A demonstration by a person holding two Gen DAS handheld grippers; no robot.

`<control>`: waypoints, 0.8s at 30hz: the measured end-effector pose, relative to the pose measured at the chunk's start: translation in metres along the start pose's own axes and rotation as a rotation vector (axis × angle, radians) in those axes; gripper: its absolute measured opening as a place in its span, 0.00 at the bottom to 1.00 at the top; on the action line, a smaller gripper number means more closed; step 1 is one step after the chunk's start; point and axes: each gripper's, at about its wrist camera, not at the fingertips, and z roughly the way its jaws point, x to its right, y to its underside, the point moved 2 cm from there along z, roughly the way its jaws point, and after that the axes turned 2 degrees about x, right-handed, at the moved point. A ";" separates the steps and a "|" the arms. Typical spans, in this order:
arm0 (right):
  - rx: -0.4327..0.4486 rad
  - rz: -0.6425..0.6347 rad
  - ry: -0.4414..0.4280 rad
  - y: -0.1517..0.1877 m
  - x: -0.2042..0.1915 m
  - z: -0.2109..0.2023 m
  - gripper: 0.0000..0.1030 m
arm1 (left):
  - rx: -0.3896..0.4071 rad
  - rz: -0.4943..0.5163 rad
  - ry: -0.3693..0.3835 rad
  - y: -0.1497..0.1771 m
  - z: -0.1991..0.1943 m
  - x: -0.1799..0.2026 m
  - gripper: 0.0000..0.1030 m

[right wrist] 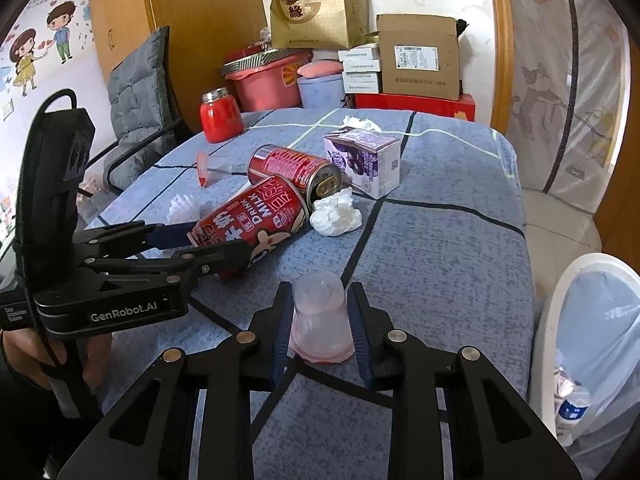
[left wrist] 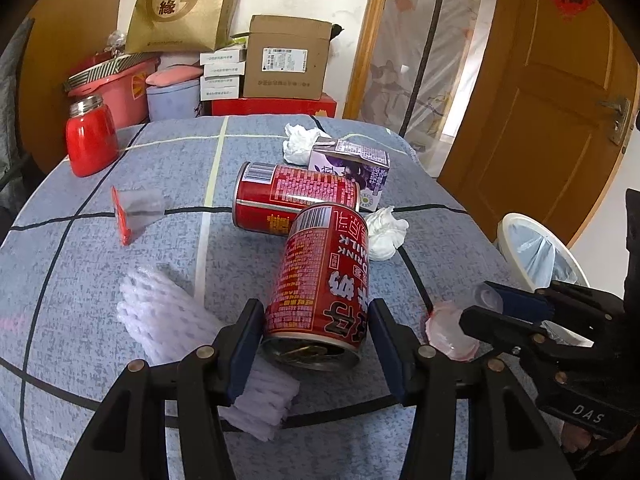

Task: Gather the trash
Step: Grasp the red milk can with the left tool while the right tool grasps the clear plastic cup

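- My right tongs [right wrist: 318, 322] are pinched on a small clear plastic cup [right wrist: 319, 316] with a pink rim, which stands upside down on the near right part of the surface [right wrist: 440, 260]
- My left tongs [left wrist: 316, 344] stand wide around a red milk-drink can [left wrist: 320, 280] lying on its side, open end toward me; whether the pads touch it I cannot tell
- A second red can [left wrist: 292, 196] lies on its side just beyond the first
- A crumpled white tissue [left wrist: 384, 232] sits just right of the cans, and a purple drink carton [left wrist: 352, 168] lies behind it, with another tissue [left wrist: 298, 142] farther back
- White foam netting [left wrist: 168, 316] lies left of my left tongs; a clear wrapper with a red edge [left wrist: 136, 212] lies farther left
- A red jar [left wrist: 90, 140] stands at the far left
- A white bin with a plastic liner [right wrist: 592, 320] stands off the right edge of the surface
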 end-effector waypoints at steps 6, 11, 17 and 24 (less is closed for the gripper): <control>0.012 0.019 0.012 0.004 0.007 -0.012 0.28 | 0.014 -0.002 -0.010 0.004 -0.008 0.005 0.52; 0.020 0.040 0.028 0.010 0.015 -0.023 0.28 | 0.035 -0.010 -0.008 0.008 -0.019 0.010 0.52; 0.034 0.060 0.044 0.014 0.023 -0.038 0.28 | 0.058 -0.014 0.008 0.009 -0.033 0.020 0.52; 0.057 0.077 0.062 0.019 0.032 -0.055 0.28 | 0.080 -0.011 0.028 0.009 -0.047 0.032 0.51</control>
